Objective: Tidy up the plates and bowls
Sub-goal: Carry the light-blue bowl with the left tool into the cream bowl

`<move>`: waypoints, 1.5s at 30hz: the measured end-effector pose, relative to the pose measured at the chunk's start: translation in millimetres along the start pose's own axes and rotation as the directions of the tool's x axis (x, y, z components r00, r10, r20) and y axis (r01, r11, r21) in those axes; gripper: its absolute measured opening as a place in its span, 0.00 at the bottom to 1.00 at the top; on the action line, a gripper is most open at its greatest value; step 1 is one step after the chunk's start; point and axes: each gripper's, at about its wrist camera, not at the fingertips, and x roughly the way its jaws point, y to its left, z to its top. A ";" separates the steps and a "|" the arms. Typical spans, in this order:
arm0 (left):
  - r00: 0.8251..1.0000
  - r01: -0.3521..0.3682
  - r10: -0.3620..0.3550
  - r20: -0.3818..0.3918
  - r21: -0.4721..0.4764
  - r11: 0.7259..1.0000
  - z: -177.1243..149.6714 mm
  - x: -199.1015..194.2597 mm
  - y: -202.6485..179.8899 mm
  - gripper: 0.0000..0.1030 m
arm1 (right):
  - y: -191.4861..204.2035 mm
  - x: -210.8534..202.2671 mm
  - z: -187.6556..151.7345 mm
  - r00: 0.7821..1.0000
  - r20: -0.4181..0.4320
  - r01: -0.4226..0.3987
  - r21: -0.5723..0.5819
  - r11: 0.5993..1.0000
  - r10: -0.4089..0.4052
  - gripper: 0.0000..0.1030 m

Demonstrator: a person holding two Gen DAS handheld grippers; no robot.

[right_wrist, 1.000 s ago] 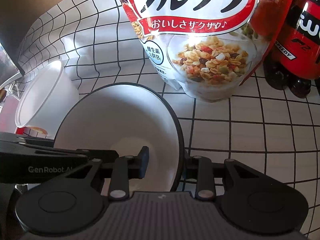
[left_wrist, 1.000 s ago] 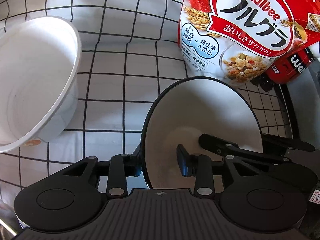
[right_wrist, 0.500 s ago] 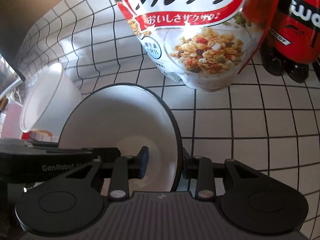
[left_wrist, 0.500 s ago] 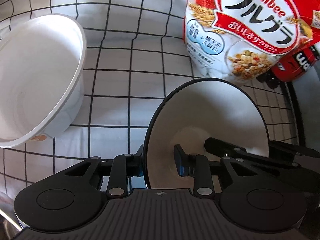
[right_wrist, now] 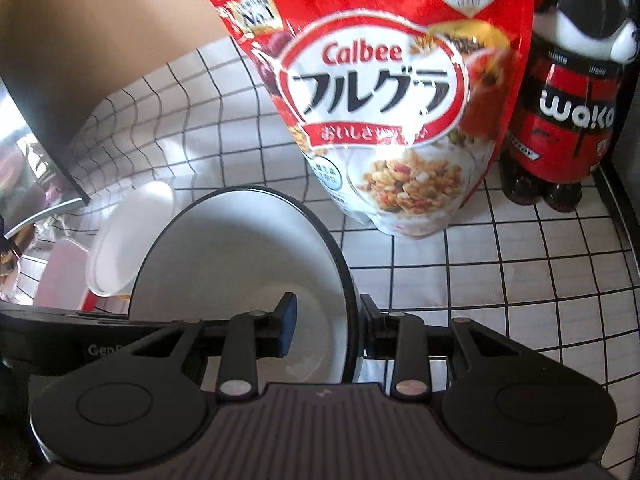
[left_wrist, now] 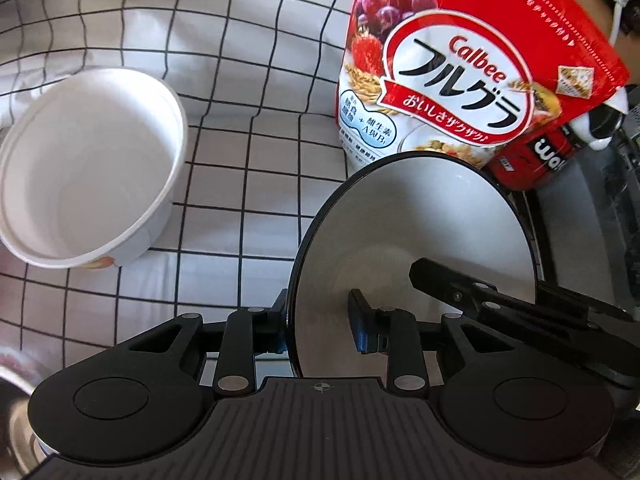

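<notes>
gripping opposite rims, left gripper [left_wrist: 320, 326] and right gripper [right_wrist: 326, 324] are clamping the black-rimmed bowl [left_wrist: 420, 236], left jaws having just been closing, and are lifting it off the cloth, lower centre.

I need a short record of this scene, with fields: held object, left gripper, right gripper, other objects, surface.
held object: black-rimmed white enamel bowl
left gripper: shut on the bowl's left rim, jaws just closed further
right gripper: shut on the bowl's right rim
other objects: white paper bowl, red cereal bag, red-labelled dark bottle
surface: white black-grid cloth
</notes>
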 end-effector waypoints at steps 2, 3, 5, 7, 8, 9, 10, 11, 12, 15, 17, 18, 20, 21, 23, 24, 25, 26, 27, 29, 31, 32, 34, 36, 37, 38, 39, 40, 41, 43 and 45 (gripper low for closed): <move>1.000 -0.001 0.001 0.004 0.005 1.000 -3.9 -9.7 -0.5 0.30 | 4.7 -8.2 -0.4 1.000 0.013 -0.002 -0.010 1.000 0.002 0.33; 1.000 0.000 0.000 0.006 0.007 1.000 -6.0 -14.6 -1.1 0.30 | 7.5 -11.6 -1.0 1.000 0.016 -0.002 -0.014 1.000 0.002 0.33; 1.000 -0.001 0.001 0.018 0.015 1.000 -11.1 -27.6 -1.0 0.30 | 12.3 -20.3 -3.3 1.000 0.019 -0.009 -0.020 1.000 0.009 0.33; 0.999 0.000 -0.001 0.037 0.024 1.000 -19.0 -41.1 -2.8 0.30 | 16.6 -28.3 -6.6 1.000 0.018 -0.017 -0.023 1.000 0.018 0.33; 0.999 0.002 -0.004 0.045 0.029 1.000 -23.3 -47.3 -3.9 0.30 | 19.2 -34.0 -9.7 1.000 0.020 -0.023 -0.026 0.999 0.024 0.33; 0.999 0.006 -0.007 0.053 0.034 0.999 -27.9 -52.2 -4.9 0.30 | 21.0 -39.1 -12.9 0.999 0.022 -0.027 -0.029 0.999 0.028 0.33; 0.998 0.011 -0.013 0.058 0.039 0.999 -34.2 -58.4 -4.9 0.30 | 24.0 -44.6 -16.6 0.999 0.026 -0.031 -0.031 0.999 0.032 0.33; 0.998 0.016 -0.018 0.060 0.042 0.999 -39.8 -62.2 -4.9 0.30 | 26.6 -51.1 -21.6 0.999 0.031 -0.037 -0.033 0.999 0.038 0.33; 0.998 0.022 -0.025 0.060 0.043 0.999 -45.6 -65.4 -4.3 0.30 | 28.4 -56.5 -26.7 0.999 0.033 -0.041 -0.034 0.999 0.042 0.33; 0.998 0.040 -0.042 0.045 0.043 0.998 -66.2 -72.7 -0.5 0.30 | 33.3 -67.5 -44.2 0.999 0.022 -0.046 -0.036 0.998 0.046 0.33; 0.999 0.034 -0.035 0.029 0.055 0.998 -80.5 -75.1 1.4 0.30 | 36.5 -71.2 -57.1 0.999 0.001 -0.047 -0.037 0.998 0.047 0.33; 0.999 0.027 -0.029 0.026 0.065 0.998 -87.2 -75.9 1.5 0.30 | 38.0 -72.4 -64.1 0.999 -0.011 -0.048 -0.035 0.998 0.047 0.33; 1.000 0.006 -0.008 0.025 0.088 0.996 -99.8 -76.2 2.1 0.30 | 41.2 -72.1 -77.0 0.998 -0.034 -0.049 -0.029 0.998 0.048 0.33; 1.000 -0.003 0.000 0.026 0.095 0.995 -105.1 -75.6 3.0 0.30 | 42.5 -71.0 -84.0 0.998 -0.048 -0.047 -0.027 0.999 0.046 0.33; 1.000 -0.009 0.008 0.016 0.098 0.995 -113.1 -71.4 5.5 0.30 | 43.0 -66.3 -97.1 0.996 -0.078 -0.040 -0.018 0.999 0.039 0.34; 1.000 -0.010 0.010 0.005 0.096 0.995 -117.4 -67.8 7.7 0.30 | 42.4 -63.7 -102.2 0.995 -0.090 -0.039 -0.010 0.999 0.038 0.34; 1.000 -0.012 0.012 -0.004 0.094 0.996 -120.9 -64.6 9.6 0.30 | 41.8 -61.0 -106.6 0.994 -0.104 -0.037 -0.004 0.999 0.036 0.34; 1.000 -0.014 0.015 -0.013 0.093 0.996 -124.4 -61.7 11.6 0.30 | 41.5 -58.9 -110.4 0.993 -0.113 -0.034 -0.001 0.999 0.034 0.34; 1.000 -0.019 0.021 -0.022 0.092 0.996 -127.2 -58.8 13.1 0.30 | 41.5 -56.7 -114.4 0.992 -0.122 -0.028 0.001 1.000 0.028 0.34; 0.999 -0.029 0.032 -0.033 0.093 0.995 -132.4 -54.7 14.9 0.29 | 41.7 -52.2 -119.4 0.991 -0.134 -0.017 -0.001 1.000 0.017 0.34; 0.999 -0.030 0.033 -0.030 0.092 0.995 -135.0 -53.5 15.8 0.27 | 41.1 -50.0 -121.2 0.991 -0.136 -0.012 0.001 1.000 0.012 0.34; 0.999 -0.028 0.031 -0.028 0.090 0.996 -135.6 -54.8 16.9 0.26 | 39.7 -48.8 -120.6 0.991 -0.134 -0.008 0.002 1.000 0.008 0.34; 0.999 -0.025 0.027 -0.026 0.083 0.996 -136.0 -55.7 18.2 0.26 | 37.3 -47.6 -119.9 0.991 -0.132 -0.008 0.005 1.000 0.008 0.34; 1.000 -0.018 0.020 -0.023 0.072 0.997 -135.8 -55.9 20.5 0.26 | 36.0 -47.2 -119.4 0.992 -0.129 -0.016 0.007 1.000 0.016 0.34; 1.000 -0.013 0.014 -0.020 0.064 0.998 -135.0 -55.4 21.8 0.26 | 36.0 -46.7 -119.3 0.992 -0.126 -0.017 0.005 1.000 0.018 0.34; 1.000 -0.008 0.009 -0.016 0.054 0.999 -134.5 -55.7 23.6 0.27 | 36.7 -45.0 -118.4 0.992 -0.125 -0.017 0.002 1.000 0.017 0.34; 1.000 0.000 0.001 -0.011 0.042 0.999 -134.1 -56.0 25.7 0.28 | 37.6 -44.0 -118.0 0.992 -0.125 -0.016 0.001 1.000 0.016 0.34; 1.000 0.006 -0.006 -0.005 0.033 0.999 -134.4 -56.4 26.2 0.31 | 38.2 -43.0 -117.5 0.992 -0.126 -0.014 0.000 1.000 0.014 0.34; 1.000 0.013 -0.013 0.003 0.030 0.999 -133.9 -57.1 26.5 0.32 | 39.0 -42.6 -117.8 0.992 -0.126 -0.012 -0.004 1.000 0.011 0.34; 1.000 0.025 -0.025 0.013 0.031 0.999 -133.0 -58.9 26.5 0.37 | 40.2 -41.2 -117.7 0.992 -0.124 -0.009 -0.015 1.000 0.007 0.34; 1.000 0.028 -0.029 0.013 0.032 0.999 -132.4 -59.2 26.0 0.39 | 40.6 -40.3 -117.7 0.992 -0.127 -0.010 -0.019 1.000 0.008 0.34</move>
